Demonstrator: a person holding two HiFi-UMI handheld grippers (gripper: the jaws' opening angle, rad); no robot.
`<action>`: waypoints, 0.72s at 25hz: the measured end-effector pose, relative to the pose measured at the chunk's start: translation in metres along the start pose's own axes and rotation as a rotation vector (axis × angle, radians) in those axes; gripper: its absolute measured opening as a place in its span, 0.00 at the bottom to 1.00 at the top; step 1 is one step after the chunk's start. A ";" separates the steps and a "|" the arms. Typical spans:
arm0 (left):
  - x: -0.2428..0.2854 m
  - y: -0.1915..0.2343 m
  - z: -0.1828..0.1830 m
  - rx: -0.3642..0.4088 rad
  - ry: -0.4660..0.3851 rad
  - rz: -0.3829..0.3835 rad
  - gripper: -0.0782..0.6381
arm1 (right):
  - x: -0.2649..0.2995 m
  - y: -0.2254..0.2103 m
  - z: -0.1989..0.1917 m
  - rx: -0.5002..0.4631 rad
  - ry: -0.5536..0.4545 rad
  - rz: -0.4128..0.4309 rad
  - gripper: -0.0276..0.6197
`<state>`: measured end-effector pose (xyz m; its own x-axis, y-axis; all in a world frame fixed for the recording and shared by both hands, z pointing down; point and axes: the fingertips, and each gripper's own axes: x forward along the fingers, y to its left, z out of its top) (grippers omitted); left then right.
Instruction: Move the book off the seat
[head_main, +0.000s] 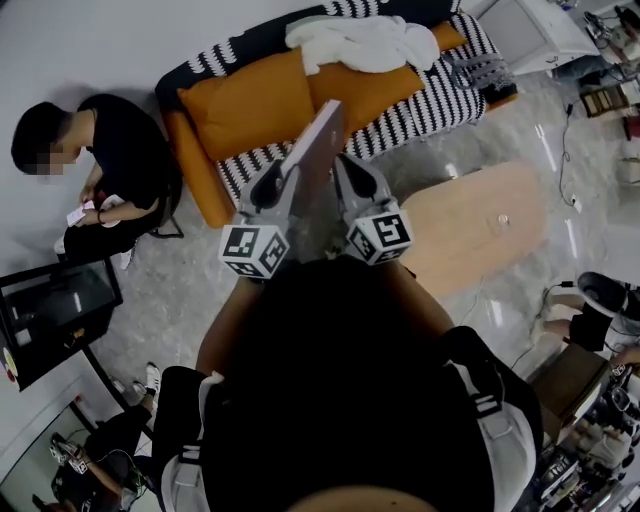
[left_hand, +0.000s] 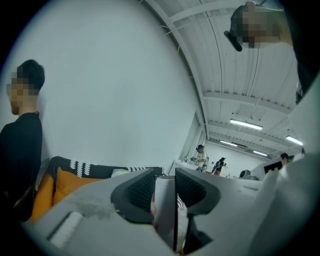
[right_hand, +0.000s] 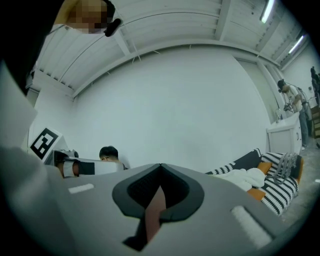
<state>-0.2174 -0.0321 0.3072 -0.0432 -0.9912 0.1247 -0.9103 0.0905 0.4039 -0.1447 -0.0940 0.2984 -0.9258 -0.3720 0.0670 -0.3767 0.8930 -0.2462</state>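
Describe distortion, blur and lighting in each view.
Head view: evenly lit, but the wearer's dark clothing swallows the lower half. Left gripper view: fisheye bends the ceiling beams; the close book is soft. Right gripper view: black corners, a ceiling light shines bright.

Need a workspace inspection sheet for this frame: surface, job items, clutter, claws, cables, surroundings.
Surface: striped sofa with orange cushions.
Job's things: book lifted, held on edge in front of the sofa.
Clutter: white cloth and grey item on the sofa.
Claws: left claw and right claw both shut on the book.
Cables: one cable at far right.
Surroundings: wooden table, seated person, screen.
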 end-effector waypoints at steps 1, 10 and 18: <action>0.003 -0.005 -0.001 0.000 0.003 -0.009 0.30 | -0.004 -0.005 0.001 0.003 -0.002 -0.009 0.05; 0.036 -0.057 -0.014 -0.009 0.031 -0.101 0.30 | -0.047 -0.057 0.013 0.016 -0.023 -0.102 0.06; 0.064 -0.105 -0.024 -0.007 0.067 -0.195 0.30 | -0.088 -0.098 0.024 0.021 -0.044 -0.191 0.06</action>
<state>-0.1149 -0.1029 0.2941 0.1611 -0.9815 0.1033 -0.8957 -0.1015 0.4330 -0.0256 -0.1549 0.2937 -0.8349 -0.5457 0.0723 -0.5446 0.7996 -0.2530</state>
